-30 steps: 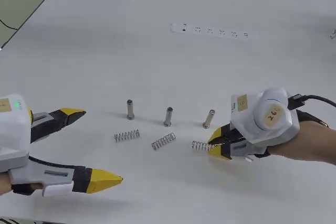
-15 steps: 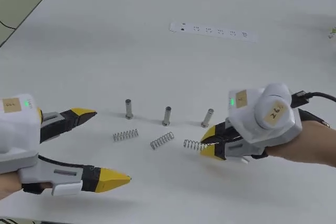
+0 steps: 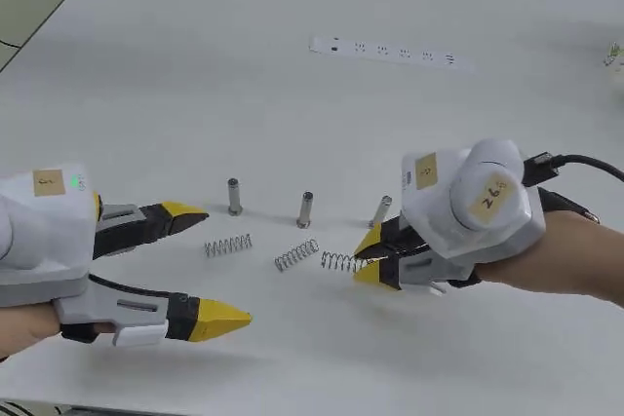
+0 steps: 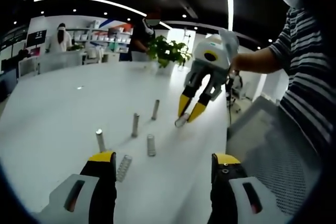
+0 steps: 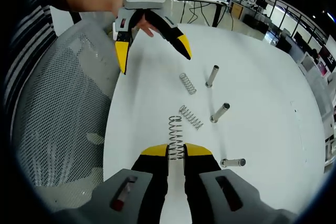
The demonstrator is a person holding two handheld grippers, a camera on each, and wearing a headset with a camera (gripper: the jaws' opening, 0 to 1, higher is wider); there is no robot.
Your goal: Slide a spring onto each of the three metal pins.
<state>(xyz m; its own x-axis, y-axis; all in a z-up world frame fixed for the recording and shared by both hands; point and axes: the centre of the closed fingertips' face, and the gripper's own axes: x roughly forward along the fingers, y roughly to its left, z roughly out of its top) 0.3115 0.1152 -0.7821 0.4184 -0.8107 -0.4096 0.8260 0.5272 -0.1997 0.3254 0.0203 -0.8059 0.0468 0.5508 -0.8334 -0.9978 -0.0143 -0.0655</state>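
Note:
Three short metal pins stand in a row on the white table. In front of them lie two loose springs. My right gripper is shut on one end of a third spring, which sticks out to the left, in front of the right pin. The right gripper view has that spring standing straight out from the closed tips. My left gripper is wide open and holds nothing, near the left spring. Its own view looks along the pins toward the right gripper.
A white power strip lies far back on the table. A black cable trails from the right gripper. A grey mesh chair stands at the table's near edge, by the person.
The right gripper has carried its spring to the left, past the right pin's front. The left gripper has come forward and right toward the left spring.

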